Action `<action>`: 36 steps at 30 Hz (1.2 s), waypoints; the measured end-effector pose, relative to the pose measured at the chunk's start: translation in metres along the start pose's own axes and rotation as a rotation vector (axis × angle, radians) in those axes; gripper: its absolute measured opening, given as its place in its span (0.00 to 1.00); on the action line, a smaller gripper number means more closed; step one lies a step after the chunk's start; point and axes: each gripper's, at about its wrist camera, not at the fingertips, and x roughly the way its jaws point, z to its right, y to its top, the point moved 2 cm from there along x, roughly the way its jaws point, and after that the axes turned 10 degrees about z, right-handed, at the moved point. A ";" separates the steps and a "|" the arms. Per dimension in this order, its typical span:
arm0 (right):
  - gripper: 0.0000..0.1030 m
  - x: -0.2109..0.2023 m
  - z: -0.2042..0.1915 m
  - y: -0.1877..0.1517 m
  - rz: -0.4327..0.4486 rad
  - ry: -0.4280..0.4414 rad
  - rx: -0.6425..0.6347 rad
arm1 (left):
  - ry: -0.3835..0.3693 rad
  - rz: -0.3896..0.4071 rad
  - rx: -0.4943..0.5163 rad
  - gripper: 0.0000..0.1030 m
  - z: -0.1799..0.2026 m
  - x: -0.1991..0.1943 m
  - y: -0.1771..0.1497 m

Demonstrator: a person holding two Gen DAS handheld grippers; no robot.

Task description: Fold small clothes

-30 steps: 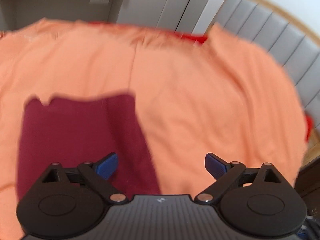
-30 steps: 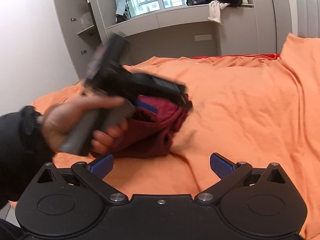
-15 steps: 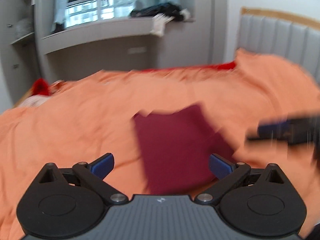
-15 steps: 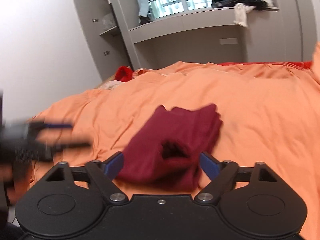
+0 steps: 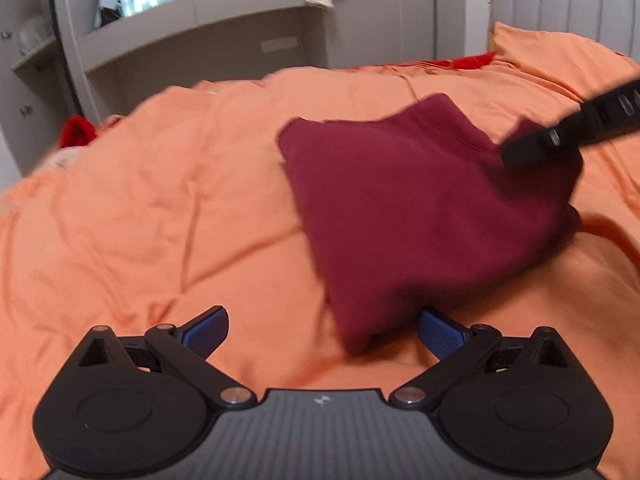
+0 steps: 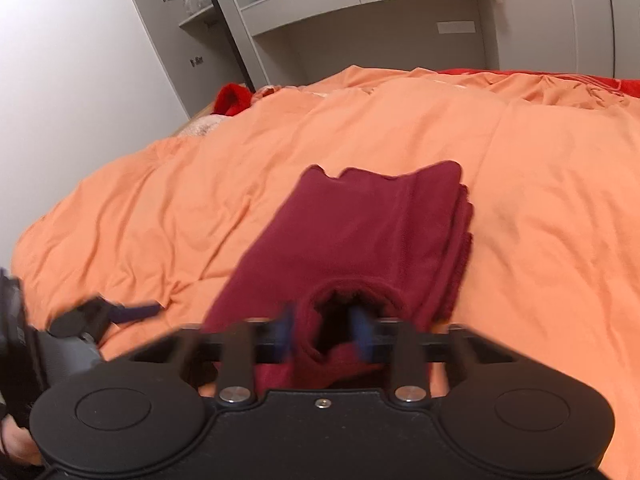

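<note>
Your right gripper: tilted down over the bed, clamped on the near edge of the maroon garment; blurred.
Your left gripper: tilted down, jaws spread wide, nothing pinched; garment's near corner lies between the blue pads.
Garment: folded, mid-bed on the orange duvet, right side lifted where your right gripper grips it.
Your left hand: only a sliver shows at the frame's lower left edge.

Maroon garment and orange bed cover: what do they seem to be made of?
Maroon garment: soft matte knit, maybe fleece or cotton jersey; fuzzy surface, thick folded edges. Orange bed cover: smooth matte woven fabric, probably cotton; fine creases, puffy.
</note>
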 end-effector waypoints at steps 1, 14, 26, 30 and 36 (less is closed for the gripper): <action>0.07 -0.001 -0.001 0.003 0.017 0.011 0.005 | -0.004 0.000 0.009 0.99 0.001 0.000 -0.001; 0.06 -0.033 0.009 0.024 0.183 0.155 0.135 | 0.104 0.091 -0.070 1.00 -0.018 0.002 0.005; 0.05 -0.014 0.049 -0.045 -0.143 0.053 0.189 | 0.174 -0.009 -0.039 0.99 -0.021 0.008 -0.013; 0.20 -0.019 0.057 -0.048 -0.191 0.090 0.262 | 0.174 -0.012 -0.020 0.99 -0.019 0.006 -0.015; 0.54 -0.055 0.062 0.010 0.017 0.059 0.217 | 0.154 -0.017 -0.032 0.99 -0.019 0.002 -0.015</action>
